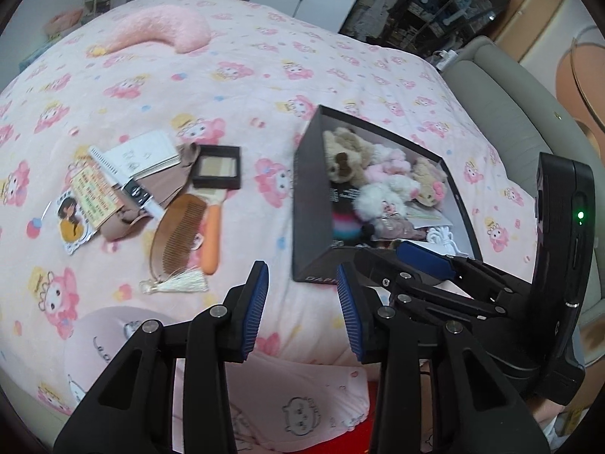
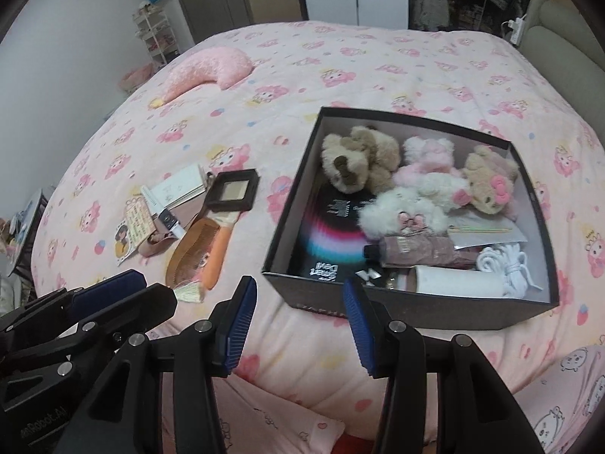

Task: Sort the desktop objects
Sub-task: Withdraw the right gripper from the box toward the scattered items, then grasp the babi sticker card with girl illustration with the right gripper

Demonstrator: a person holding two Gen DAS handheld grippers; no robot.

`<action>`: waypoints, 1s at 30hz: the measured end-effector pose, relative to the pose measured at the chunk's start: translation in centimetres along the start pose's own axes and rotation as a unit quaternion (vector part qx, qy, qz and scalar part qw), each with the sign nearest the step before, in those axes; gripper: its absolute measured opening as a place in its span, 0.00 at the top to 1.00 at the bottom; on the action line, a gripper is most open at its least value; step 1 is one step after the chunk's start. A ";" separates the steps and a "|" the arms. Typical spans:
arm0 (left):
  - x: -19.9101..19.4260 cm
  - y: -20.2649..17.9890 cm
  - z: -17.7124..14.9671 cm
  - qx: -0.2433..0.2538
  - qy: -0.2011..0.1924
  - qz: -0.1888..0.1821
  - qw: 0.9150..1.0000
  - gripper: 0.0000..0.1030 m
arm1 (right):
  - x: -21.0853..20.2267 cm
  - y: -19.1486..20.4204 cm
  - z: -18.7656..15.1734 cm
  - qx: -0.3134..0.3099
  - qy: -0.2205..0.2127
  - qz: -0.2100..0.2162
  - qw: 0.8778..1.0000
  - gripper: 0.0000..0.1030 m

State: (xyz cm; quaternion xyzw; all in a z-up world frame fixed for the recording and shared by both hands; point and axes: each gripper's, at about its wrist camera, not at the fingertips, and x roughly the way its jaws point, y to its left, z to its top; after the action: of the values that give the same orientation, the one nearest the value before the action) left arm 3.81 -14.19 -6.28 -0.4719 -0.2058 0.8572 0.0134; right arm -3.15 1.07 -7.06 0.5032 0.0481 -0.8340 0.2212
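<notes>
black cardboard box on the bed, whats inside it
The black cardboard box holds a tan plush dog, pink and white plush toys, a tan bear with a pink bow, coiled white rope and a white tube. Whatever lies beneath them is covered.

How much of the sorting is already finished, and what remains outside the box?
Done: the black box already holds plush toys, a white rope and a white bottle. In hand: nothing; the left gripper and right gripper are both open and empty. Left: the wooden comb, orange-handled brush, framed mirror, cards and notebook lie on the bed.
</notes>
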 end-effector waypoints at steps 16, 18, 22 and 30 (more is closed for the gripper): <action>-0.4 13.0 -0.2 -0.120 -0.018 0.024 0.992 0.66 | 6.7 12.0 2.0 -0.109 0.045 0.014 0.993 0.58; 0.0 14.2 0.0 -0.133 -0.019 0.033 0.990 0.71 | 8.0 13.4 2.3 -0.117 0.055 0.021 0.991 0.59; 0.9 17.4 0.2 -0.156 -0.019 0.034 0.987 0.68 | 10.8 15.1 2.9 -0.127 0.077 0.038 0.988 0.59; 4.1 27.2 -0.1 -0.250 -0.001 0.048 0.967 0.61 | 16.1 18.5 4.3 -0.126 0.141 0.134 0.973 0.59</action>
State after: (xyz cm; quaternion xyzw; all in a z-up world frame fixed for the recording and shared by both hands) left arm 6.23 -38.14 -19.54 -0.4685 -0.3903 0.7789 -0.1466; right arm -5.29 -22.03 -16.16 0.5856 0.1157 -0.7047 0.3836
